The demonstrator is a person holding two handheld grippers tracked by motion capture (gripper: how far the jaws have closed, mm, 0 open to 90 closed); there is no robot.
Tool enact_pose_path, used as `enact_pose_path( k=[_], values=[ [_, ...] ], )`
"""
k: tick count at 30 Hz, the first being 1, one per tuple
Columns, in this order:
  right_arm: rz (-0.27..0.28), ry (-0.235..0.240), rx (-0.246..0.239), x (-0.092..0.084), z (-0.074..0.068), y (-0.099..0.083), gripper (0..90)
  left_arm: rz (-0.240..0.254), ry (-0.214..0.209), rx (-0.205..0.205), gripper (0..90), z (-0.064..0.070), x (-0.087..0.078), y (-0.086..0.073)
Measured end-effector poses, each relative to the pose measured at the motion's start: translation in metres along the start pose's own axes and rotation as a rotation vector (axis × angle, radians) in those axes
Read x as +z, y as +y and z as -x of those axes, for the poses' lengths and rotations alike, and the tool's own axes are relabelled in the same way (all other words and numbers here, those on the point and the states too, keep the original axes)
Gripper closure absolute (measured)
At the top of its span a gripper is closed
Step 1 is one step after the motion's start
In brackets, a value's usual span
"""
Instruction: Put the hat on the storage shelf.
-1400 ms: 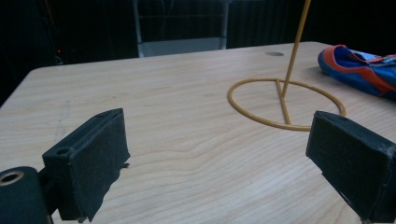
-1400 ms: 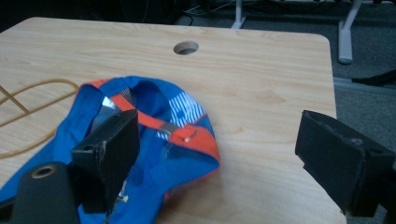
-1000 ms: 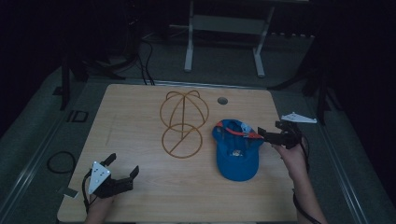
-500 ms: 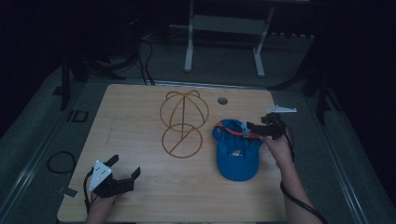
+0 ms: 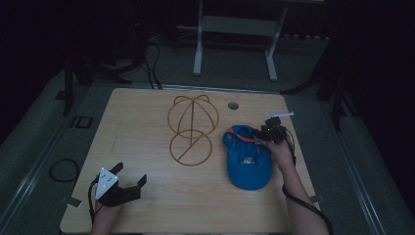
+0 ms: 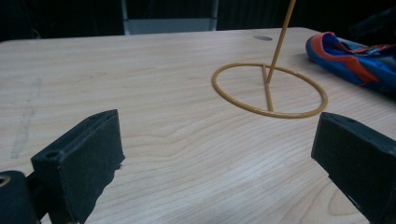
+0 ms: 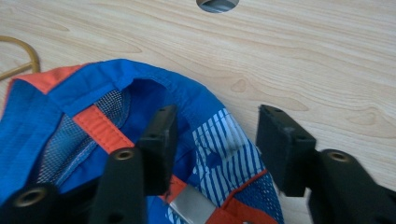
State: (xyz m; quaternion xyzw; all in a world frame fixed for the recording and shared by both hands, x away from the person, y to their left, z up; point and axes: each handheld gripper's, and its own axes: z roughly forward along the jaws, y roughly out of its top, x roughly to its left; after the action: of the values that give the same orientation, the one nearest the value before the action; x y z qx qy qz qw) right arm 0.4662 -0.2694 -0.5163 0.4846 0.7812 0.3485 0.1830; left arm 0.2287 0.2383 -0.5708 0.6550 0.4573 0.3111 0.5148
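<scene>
Pale wood desk (image 5: 147, 196): my left tool (image 5: 128, 187) rests near its front edge, jaws wide apart, nothing between. Wire hat stand (image 5: 192, 128) mid-desk. Right tool (image 7: 212, 140) has dropped onto the blue cap (image 5: 247, 161), jaws just closing astride its back rim, not yet pinching; wrist angled down-left.

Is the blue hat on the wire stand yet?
Not yet. The blue hat lies on the table beside the empty wire stand. The right hand-held gripper has just been closing, its jaws astride the hat's rim, not yet pinching. Left: grip, lift, hang it. The left hand-held gripper waits open.
</scene>
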Motion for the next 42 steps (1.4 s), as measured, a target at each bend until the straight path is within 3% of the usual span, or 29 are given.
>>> enact_pose_path(
  k=[3,11,16,21,23,26,29,34,42],
  values=[
    [-0.021,-0.025,-0.007,0.008,-0.001,0.0,47.6,-0.003,0.014,0.02,2.5,0.001,0.0,0.0],
    [-0.099,-0.048,-0.04,0.027,-0.003,-0.005,45.8,-0.014,0.013,0.012,2.5,0.001,0.0,0.0],
    [-0.148,-0.045,-0.084,0.033,-0.005,-0.01,52.8,-0.024,0.012,0.014,2.5,0.001,0.001,0.0],
    [-0.136,-0.044,-0.083,0.032,-0.006,-0.012,63.5,-0.035,0.012,0.012,2.5,0.001,0.001,0.0],
    [-0.133,-0.053,-0.11,0.031,-0.007,-0.013,76.5,-0.039,0.011,0.014,2.6,0.002,0.001,0.0],
    [-0.132,-0.071,-0.146,0.03,-0.01,-0.014,86.2,-0.04,0.006,0.013,2.5,0.002,0.001,0.001],
    [-0.132,-0.104,-0.169,0.031,-0.014,-0.015,88.7,-0.048,0.003,0.006,2.6,0.002,0.002,0.001],
    [-0.104,-0.12,-0.154,0.027,-0.014,-0.014,89.2,-0.053,0.0,0.0,2.6,0.001,0.001,0.001],
    [0.016,-0.099,-0.138,-0.011,-0.013,-0.001,89.3,-0.056,-0.004,-0.011,2.6,0.001,0.001,0.002]
  ],
)
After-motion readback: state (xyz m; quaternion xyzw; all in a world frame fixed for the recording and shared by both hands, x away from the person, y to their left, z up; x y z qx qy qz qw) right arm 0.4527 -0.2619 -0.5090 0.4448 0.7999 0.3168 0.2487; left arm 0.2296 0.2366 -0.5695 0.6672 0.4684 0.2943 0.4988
